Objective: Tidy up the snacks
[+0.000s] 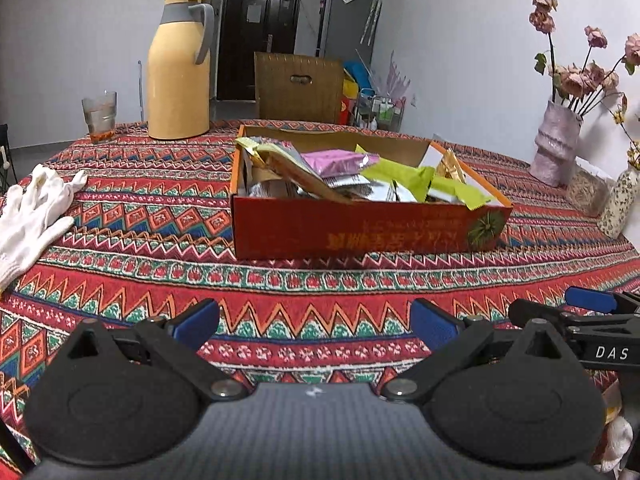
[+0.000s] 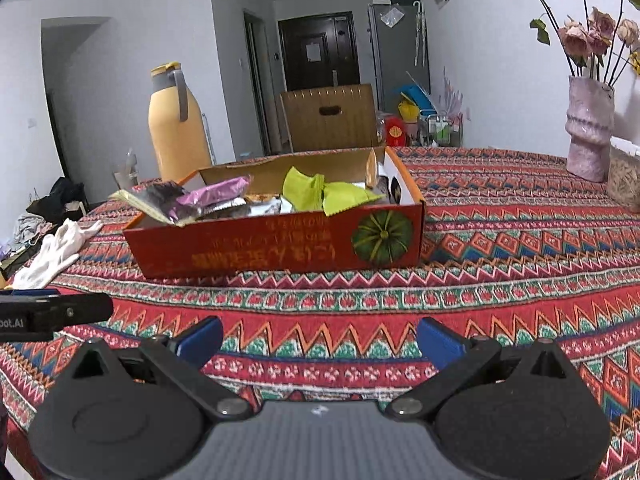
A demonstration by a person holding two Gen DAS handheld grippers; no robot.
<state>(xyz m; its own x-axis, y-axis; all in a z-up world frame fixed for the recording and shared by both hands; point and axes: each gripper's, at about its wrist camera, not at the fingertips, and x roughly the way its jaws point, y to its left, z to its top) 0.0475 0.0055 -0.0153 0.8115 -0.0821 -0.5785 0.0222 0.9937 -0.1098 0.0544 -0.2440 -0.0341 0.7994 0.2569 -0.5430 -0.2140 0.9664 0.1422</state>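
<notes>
Grippers first: the left gripper (image 1: 315, 326) hangs low over the near part of the table, its blue-padded fingers (image 1: 198, 320) spread wide with only patterned cloth (image 1: 304, 280) showing between them. It holds nothing and touches nothing. The right gripper (image 2: 320, 338) sits just beside it, equally wide, equally bare; its own view shows tablecloth (image 2: 500, 280) in the gap and nothing pinched. Each tool's side pokes into the other's view at the edge of frame, so the two are close together and level.

Both point at the box (image 1: 360, 228), a shallow red carton that stands on the cloth well ahead of the fingertips, near the middle of the table. A green pumpkin is printed at its right front corner. In the right wrist view the same box (image 2: 280, 244) lies slightly left of centre. Snacks (image 1: 344, 172) fill it in a loose heap: a pink packet (image 1: 336, 162), lime-green wrappers (image 1: 404, 178), silver sachets and a tan pouch, some leaning over the rim. The pink packet (image 2: 216, 194) and a green wrapper (image 2: 316, 194) show in the right view too.

White gloves (image 1: 36, 208) lie on the cloth off to the left. Behind the box stand a yellow flask (image 1: 178, 76) and a glass (image 1: 100, 116); a pink vase (image 1: 556, 144) of faded roses stands far right.
</notes>
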